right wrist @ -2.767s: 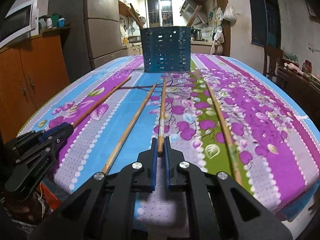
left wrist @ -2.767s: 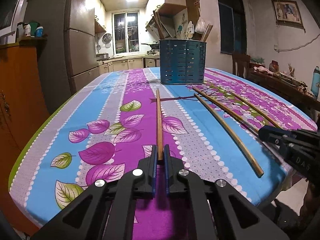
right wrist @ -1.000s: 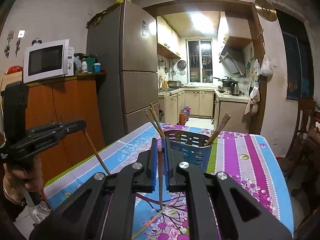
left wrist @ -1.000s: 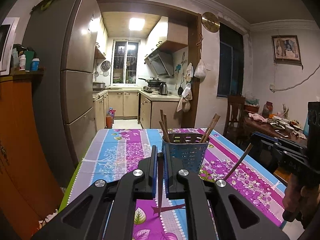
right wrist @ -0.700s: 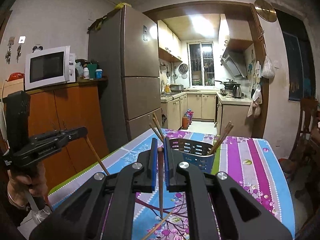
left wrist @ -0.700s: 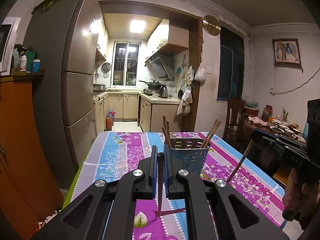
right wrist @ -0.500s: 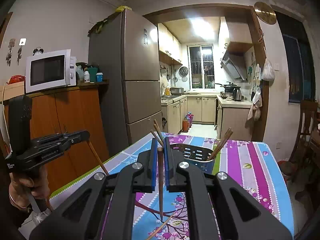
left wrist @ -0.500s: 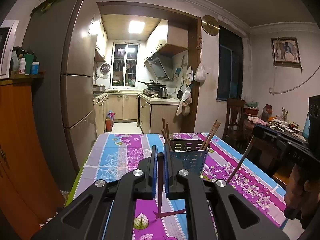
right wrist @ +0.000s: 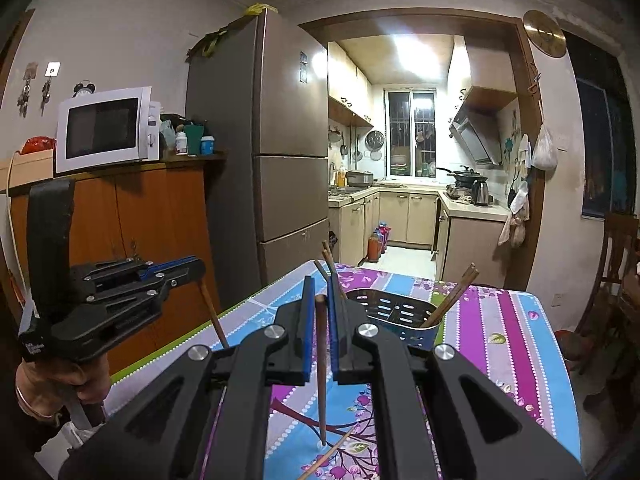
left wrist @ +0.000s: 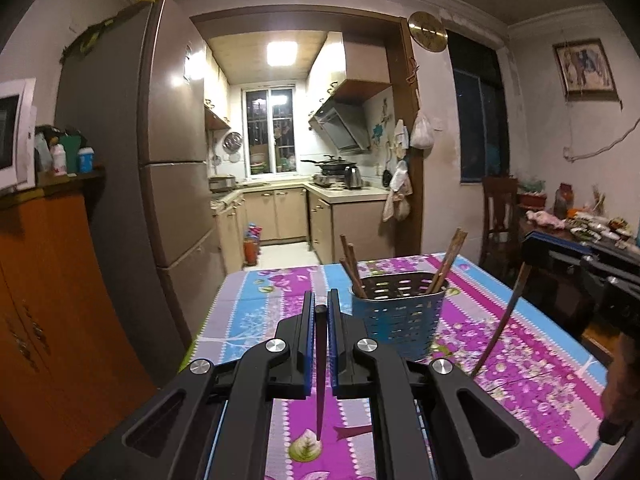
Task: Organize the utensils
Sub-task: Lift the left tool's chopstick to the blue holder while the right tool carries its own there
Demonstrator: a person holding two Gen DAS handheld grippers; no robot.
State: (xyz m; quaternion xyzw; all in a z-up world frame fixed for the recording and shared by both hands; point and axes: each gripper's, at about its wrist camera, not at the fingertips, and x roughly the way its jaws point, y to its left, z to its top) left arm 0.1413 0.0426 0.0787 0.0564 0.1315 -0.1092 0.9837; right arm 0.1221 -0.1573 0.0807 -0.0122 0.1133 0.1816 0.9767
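Note:
My left gripper [left wrist: 319,308] is shut on a dark wooden chopstick [left wrist: 320,380] that hangs down, its tip above the tablecloth. My right gripper [right wrist: 319,298] is shut on another chopstick [right wrist: 321,376], also hanging tip down. Both are lifted above the table, short of the blue perforated utensil holder [left wrist: 398,316], which also shows in the right wrist view [right wrist: 400,318] with several chopsticks standing in it. The right gripper shows at the right edge of the left wrist view [left wrist: 532,240]. The left gripper shows at the left of the right wrist view [right wrist: 192,270].
The table carries a purple and blue floral cloth [left wrist: 532,360]. One loose chopstick [right wrist: 332,452] lies on it below my right gripper. An orange cabinet [right wrist: 152,240] with a microwave [right wrist: 106,132] and a fridge [right wrist: 280,160] stand left. A chair [left wrist: 496,216] stands far right.
Both grippers have risen a little and moved slightly toward the holder, each still holding its chopstick tip down. Earlier both chopsticks lay flat on the table.

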